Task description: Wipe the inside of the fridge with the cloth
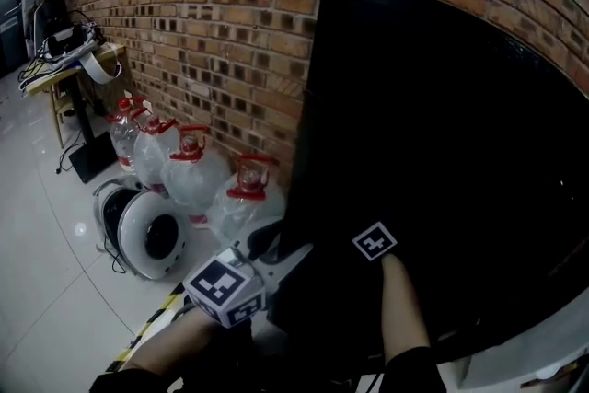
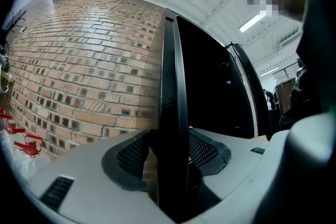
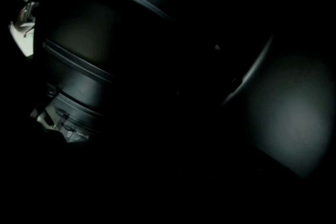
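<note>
Left gripper (image 2: 170, 162) half-closed, clamped on door (image 2: 170, 76) edge; should hold it steady. Right gripper (image 1: 375, 242) inside dark fridge (image 3: 294, 113), jaws and cloth unreadable; best to sweep slowly.

The fridge (image 1: 442, 152) is tall, black and glossy, standing close against the brick wall (image 1: 212, 32). Its door (image 2: 174, 113) shows edge-on, thin and upright, swung away from the cabinet. The interior (image 3: 94, 55) is very dark; dim curved ledges, perhaps shelves, barely show.
</note>
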The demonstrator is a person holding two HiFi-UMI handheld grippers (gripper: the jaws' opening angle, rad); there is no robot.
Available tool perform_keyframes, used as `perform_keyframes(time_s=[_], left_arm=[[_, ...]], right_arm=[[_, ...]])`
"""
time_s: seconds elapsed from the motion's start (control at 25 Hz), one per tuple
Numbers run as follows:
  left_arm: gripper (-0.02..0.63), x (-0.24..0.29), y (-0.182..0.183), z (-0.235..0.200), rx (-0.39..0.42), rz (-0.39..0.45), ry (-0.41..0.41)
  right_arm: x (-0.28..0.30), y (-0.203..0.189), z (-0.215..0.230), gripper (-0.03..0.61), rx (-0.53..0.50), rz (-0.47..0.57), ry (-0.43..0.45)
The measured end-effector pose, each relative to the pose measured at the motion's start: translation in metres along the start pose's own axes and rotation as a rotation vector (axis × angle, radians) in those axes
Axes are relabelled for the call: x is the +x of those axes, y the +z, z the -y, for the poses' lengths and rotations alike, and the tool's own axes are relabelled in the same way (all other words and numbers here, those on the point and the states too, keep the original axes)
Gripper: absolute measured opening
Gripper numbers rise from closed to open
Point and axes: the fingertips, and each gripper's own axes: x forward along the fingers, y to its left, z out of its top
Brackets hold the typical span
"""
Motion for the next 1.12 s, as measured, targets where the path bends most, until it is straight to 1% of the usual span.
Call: perform_keyframes(time_s=[0.2,0.32,0.4,0.48,0.68,0.8,0.96,1.04,1.12], left_arm=[[0.225,0.001,-0.002,-0.002,-0.007,-0.007,0.008],[0.225,0.002,-0.003,-0.003,-0.009,-0.012,0.017],[0.225,0.002,-0.005,-0.003,-0.007,-0.011,0.024],[0.225,0.002,-0.007,-0.003,-0.006,-0.007,0.028],[0.225,0.003,-0.005,-0.002,0.000,0.005,0.029],[0.224,0.002,-0.007,-0.003,-0.004,0.003,0.038],[0.224,0.003,-0.006,-0.003,0.018,0.014,0.024],[0.225,0.003,-0.005,-0.003,0.010,0.017,0.029],[0.225,0.003,-0.005,-0.004,0.007,0.024,0.034]], right_arm=[[0.011,-0.007,0.015,0.083,0.061,-0.033,-0.044],[0.018,-0.014,0.028,0.083,0.099,-0.059,-0.123],[0.021,-0.017,0.033,0.081,0.079,-0.084,-0.190],[0.021,-0.019,0.037,0.081,0.063,-0.110,-0.235],[0.019,-0.018,0.045,0.080,0.116,-0.129,-0.255],[0.013,-0.023,0.045,0.080,0.182,-0.134,-0.272],[-0.009,-0.027,0.050,0.080,0.283,-0.101,-0.282],[-0.027,-0.027,0.055,0.080,0.344,-0.059,-0.299],[-0.048,-0.026,0.058,0.080,0.438,0.015,-0.308]])
